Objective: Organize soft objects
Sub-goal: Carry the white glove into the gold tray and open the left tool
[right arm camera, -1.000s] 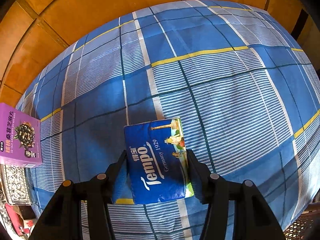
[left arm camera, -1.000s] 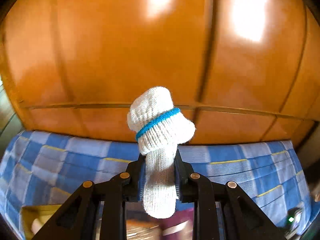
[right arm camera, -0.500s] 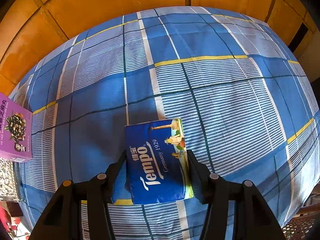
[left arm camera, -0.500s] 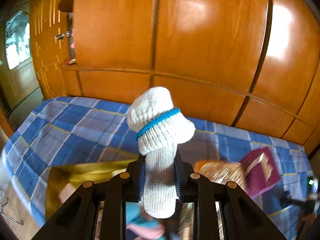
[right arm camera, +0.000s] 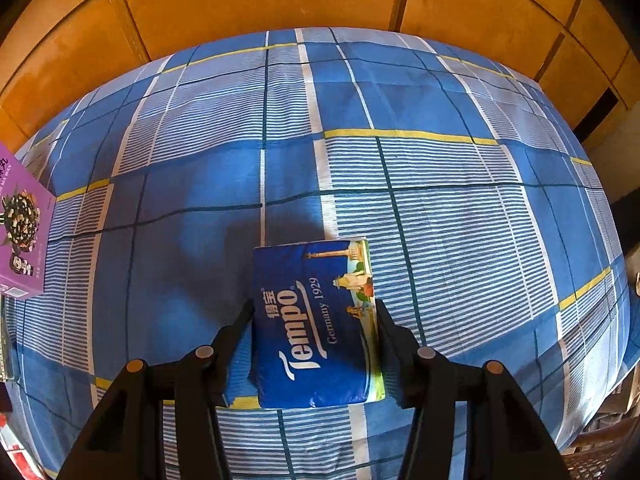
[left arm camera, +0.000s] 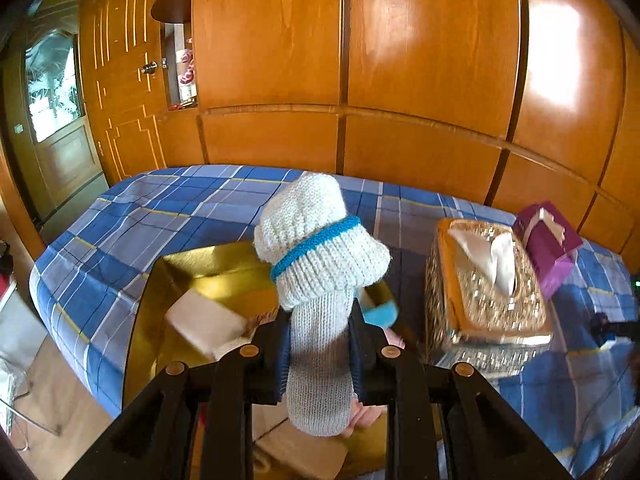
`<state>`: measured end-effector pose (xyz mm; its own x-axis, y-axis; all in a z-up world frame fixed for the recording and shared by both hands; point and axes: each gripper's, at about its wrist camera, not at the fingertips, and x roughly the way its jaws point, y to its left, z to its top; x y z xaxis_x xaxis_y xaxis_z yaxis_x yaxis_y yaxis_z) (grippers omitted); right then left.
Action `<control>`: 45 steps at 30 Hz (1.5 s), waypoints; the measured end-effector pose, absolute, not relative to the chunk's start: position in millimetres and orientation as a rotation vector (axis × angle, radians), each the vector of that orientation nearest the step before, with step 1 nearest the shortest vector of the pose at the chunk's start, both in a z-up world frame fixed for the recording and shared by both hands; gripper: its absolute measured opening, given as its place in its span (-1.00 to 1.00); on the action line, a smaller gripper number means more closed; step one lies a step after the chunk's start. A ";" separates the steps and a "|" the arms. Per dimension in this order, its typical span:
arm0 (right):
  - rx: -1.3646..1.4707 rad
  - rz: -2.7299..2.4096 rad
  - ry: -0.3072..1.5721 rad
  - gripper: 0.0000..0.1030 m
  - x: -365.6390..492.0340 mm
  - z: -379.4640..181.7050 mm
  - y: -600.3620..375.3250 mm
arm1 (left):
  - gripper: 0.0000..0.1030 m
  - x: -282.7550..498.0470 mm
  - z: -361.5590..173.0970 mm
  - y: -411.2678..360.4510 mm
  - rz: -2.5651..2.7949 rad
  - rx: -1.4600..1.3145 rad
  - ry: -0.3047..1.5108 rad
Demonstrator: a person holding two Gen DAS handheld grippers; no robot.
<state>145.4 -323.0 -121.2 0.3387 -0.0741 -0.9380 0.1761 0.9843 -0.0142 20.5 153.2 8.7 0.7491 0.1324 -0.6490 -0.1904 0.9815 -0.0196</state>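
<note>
- Gripping a white knitted sock (left arm camera: 320, 280) with left gripper (left arm camera: 320, 344), raised above gold box (left arm camera: 208, 268) on plaid bed (left arm camera: 160, 208).
- Clamping blue Tempo tissue pack (right arm camera: 316, 324) in right gripper (right arm camera: 316, 320), over the bedsheet (right arm camera: 440, 200).

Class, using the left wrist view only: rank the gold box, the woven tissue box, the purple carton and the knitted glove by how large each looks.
1. gold box, largest, though partly hidden.
2. woven tissue box and knitted glove: similar in spread; the glove, clamped in the left gripper, sits nearest the camera, so unranked.
3. purple carton, smallest and farthest.
</note>
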 end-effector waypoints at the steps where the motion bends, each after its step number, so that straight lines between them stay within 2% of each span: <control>1: 0.091 -0.164 1.212 0.05 146.1 -120.8 -324.3 | -0.53 16.5 6.4 154.0 0.175 -0.085 0.704; 28: -0.010 -0.173 1.189 0.02 142.7 -116.6 -311.7 | -0.53 -19.0 -25.7 184.6 0.229 -0.110 0.760; 38: -0.047 -0.173 1.181 0.02 140.2 -114.4 -305.5 | -0.53 -28.5 -52.3 248.9 0.348 -0.320 0.845; 45: -0.053 -0.173 1.179 0.02 138.9 -114.7 -304.2 | -0.49 -12.0 -72.9 260.3 0.396 -0.315 0.889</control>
<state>138.9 -304.2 -114.7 0.3702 -0.1623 -0.9147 0.1070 0.9855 -0.1316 -12.0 260.3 -72.9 0.5664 0.2024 -0.7989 -0.4589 0.8826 -0.1017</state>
